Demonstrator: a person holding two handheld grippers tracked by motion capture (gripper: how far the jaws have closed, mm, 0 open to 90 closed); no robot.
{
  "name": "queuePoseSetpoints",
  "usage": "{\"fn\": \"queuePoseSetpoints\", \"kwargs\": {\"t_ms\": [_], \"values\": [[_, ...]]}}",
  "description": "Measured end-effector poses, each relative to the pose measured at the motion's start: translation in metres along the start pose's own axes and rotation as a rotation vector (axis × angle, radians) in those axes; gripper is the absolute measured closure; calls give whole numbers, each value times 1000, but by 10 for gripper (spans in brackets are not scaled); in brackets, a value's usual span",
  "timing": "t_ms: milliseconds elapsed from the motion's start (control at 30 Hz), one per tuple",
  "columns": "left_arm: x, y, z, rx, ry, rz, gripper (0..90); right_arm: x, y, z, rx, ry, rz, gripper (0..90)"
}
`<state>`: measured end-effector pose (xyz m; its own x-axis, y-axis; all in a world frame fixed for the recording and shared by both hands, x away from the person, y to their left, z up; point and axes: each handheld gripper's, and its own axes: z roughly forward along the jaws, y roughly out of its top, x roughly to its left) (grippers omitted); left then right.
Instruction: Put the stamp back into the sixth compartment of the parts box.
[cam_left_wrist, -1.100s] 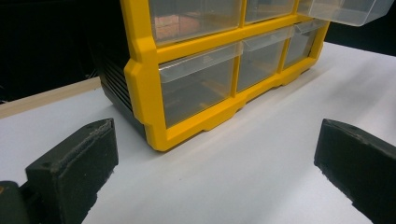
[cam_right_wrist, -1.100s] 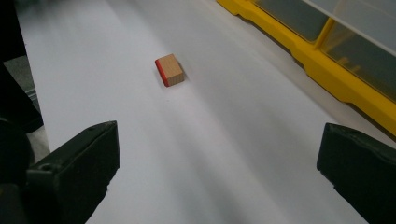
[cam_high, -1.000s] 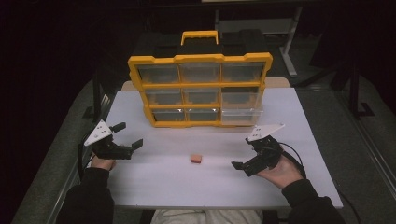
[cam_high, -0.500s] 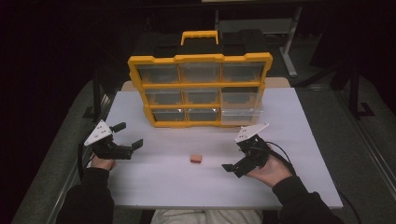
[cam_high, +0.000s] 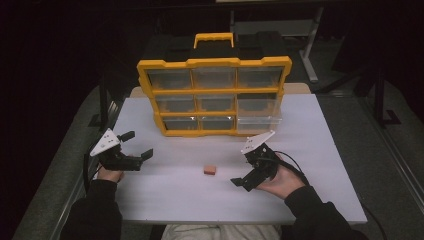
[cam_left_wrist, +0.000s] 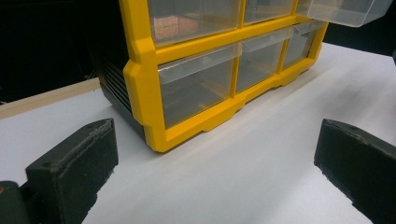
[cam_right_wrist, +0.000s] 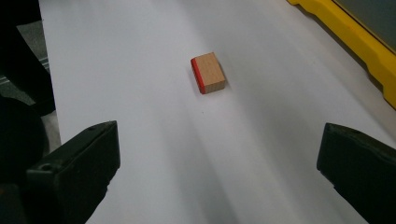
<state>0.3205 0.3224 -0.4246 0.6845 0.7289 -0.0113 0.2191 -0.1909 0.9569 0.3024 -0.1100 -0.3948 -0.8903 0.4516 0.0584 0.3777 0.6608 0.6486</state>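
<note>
Small wooden block (cam_high: 210, 170) with red edge on white counter (cam_high: 310, 125), between two open-fingered empty grippers, left (cam_high: 135, 146), right (cam_high: 246, 168), yellow drawer organizer (cam_high: 214, 96) behind.

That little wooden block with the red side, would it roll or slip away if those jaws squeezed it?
Probably not. The block looks like solid wood with flat faces, so it should stay stiff and not roll. It lies flat on the white table, and a push would likely slide it. It seems light.

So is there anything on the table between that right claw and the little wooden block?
No. In the right gripper view, bare white table lies between the right gripper and the block.
</note>
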Motion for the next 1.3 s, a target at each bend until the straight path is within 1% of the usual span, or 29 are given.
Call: {"fn": "queuePoseSetpoints", "kwargs": {"t_ms": [200,267,567,700,767,1133,1300], "values": [[0,0,0,1,-2,-1,0,1,4,4,15,13,-7,0],[0,0,0,-1,-2,-2,0,2,7,7,25,19,-18,0],[0,0,0,-2,-3,-3,0,3,14,15,55,38,-36,0],[0,0,0,-2,-3,-2,0,4,18,18,68,47,-38,0],[0,0,0,-2,-3,-2,0,4,20,19,72,51,-47,0],[0,0,0,0,-5,0,0,4,30,25,93,72,-57,0],[0,0,0,0,-8,1,0,5,35,29,105,81,-69,0]]}}
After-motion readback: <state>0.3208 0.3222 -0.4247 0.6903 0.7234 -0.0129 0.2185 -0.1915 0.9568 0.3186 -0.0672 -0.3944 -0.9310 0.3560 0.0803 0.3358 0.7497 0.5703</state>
